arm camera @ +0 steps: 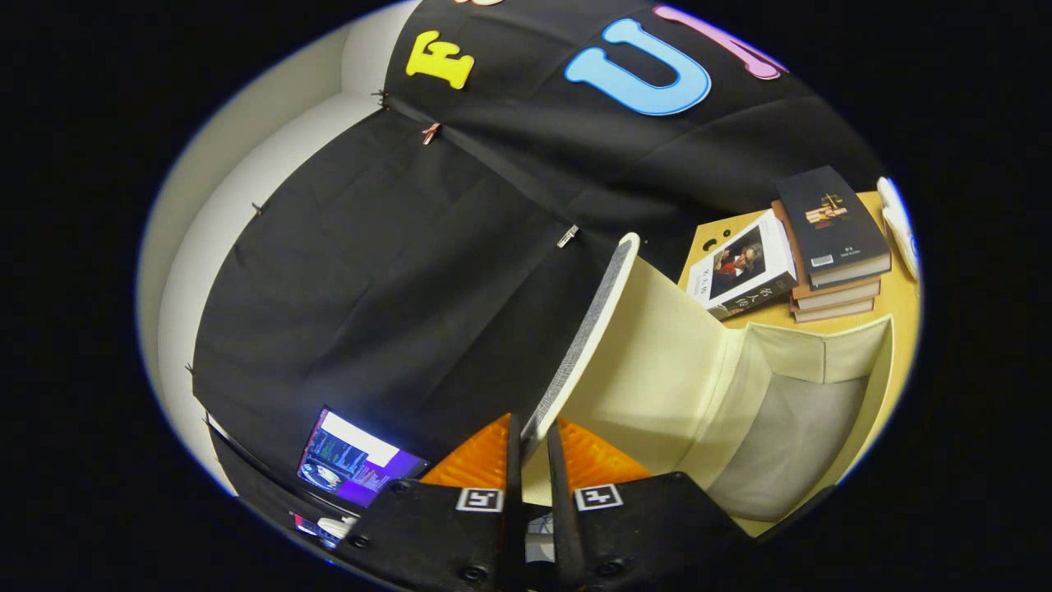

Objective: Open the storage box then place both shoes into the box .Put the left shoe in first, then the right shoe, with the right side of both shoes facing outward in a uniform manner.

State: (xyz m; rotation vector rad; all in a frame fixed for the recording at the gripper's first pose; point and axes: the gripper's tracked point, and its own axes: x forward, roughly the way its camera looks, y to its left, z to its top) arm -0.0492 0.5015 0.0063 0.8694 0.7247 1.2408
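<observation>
Here, gripper point(527, 460) fingers clamped on the raised lid point(585, 329) of the cream fabric storage box point(789, 411), whose open cavity lies at 2 o'clock; stacked books point(830, 247) on yellow wooden table point(900, 300) beyond; lit screen point(353, 460) at 9 o'clock

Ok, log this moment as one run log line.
step: opening storage box | hand-held gripper: shut on lid, lid raised | box interior: no shoes seen | books: on table beyond box

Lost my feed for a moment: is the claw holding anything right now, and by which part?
Yes. The claw is shut on the storage box's lid, pinching its free front edge between both fingers, with the lid lifted above the open storage box.
</observation>
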